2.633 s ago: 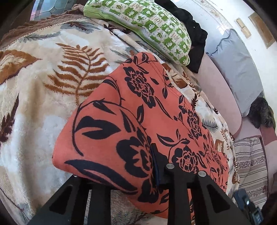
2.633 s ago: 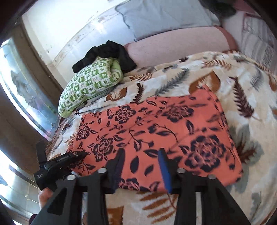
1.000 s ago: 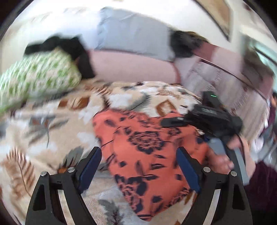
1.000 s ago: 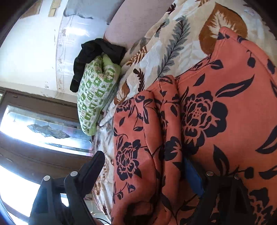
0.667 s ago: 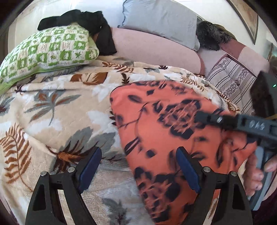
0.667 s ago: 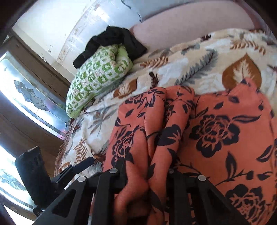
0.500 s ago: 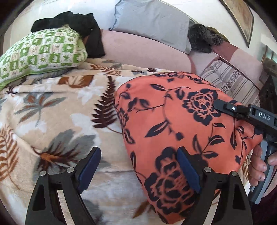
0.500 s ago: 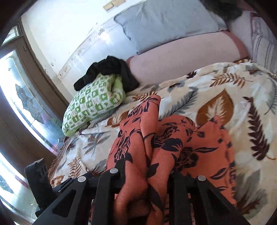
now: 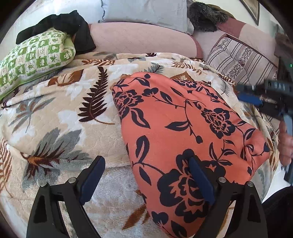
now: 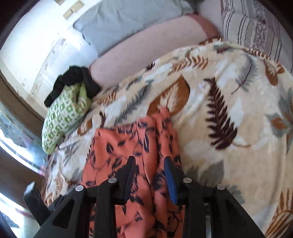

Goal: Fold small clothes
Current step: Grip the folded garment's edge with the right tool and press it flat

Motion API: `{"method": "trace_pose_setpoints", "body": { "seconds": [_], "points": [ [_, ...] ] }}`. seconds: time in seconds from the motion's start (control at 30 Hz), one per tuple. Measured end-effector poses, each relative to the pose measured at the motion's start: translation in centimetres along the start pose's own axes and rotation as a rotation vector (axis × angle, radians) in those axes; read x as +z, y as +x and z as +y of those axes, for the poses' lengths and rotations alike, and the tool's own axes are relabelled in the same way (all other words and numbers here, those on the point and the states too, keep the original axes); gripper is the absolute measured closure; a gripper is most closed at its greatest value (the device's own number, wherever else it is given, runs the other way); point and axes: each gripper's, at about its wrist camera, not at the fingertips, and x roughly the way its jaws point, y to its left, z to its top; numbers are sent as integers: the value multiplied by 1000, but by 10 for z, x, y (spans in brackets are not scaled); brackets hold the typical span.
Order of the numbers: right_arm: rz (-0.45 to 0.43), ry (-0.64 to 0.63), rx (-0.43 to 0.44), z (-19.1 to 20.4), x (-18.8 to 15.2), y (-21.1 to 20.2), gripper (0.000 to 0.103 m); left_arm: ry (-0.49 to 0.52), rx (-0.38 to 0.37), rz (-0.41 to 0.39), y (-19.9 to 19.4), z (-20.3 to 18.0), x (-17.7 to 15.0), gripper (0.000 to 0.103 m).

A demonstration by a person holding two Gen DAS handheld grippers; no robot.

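Observation:
An orange garment with black flowers (image 9: 183, 128) lies folded on a leaf-patterned blanket (image 9: 60, 113). My left gripper (image 9: 146, 175) is open wide just above the garment's near left edge; its right finger (image 9: 199, 179) rests over the cloth. My right gripper (image 10: 149, 175) is partly open above the garment (image 10: 128, 146), with a bunched ridge of cloth lying between its fingers. In the left wrist view the right gripper (image 9: 263, 98) hovers past the garment's far right edge.
A green checked pillow (image 9: 34, 56) with a black cloth (image 9: 73, 25) on it lies at the back left. A pink bolster (image 9: 139, 40), a grey pillow (image 9: 146, 11) and a striped cushion (image 9: 241, 60) line the back. A window (image 10: 11, 128) is at left.
My right gripper has let go of the garment's bunched edge and pulled back; the garment now lies folded over. My left gripper stayed open and moved closer over the near edge.

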Motion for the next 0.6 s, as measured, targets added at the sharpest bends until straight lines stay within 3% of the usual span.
{"method": "trace_pose_setpoints", "body": {
  "seconds": [0.07,0.2,0.33,0.6],
  "points": [
    [8,-39,31,15,6,11,66,12,12,-6,1,-2,0,10],
    [82,-99,0,45,6,52,66,13,19,-7,1,-4,1,10],
    [197,3,-132,19,6,114,67,28,20,-11,2,-4,1,10],
    [161,89,-75,-5,18,124,67,22,24,-9,3,-3,1,6]
  ]
}}
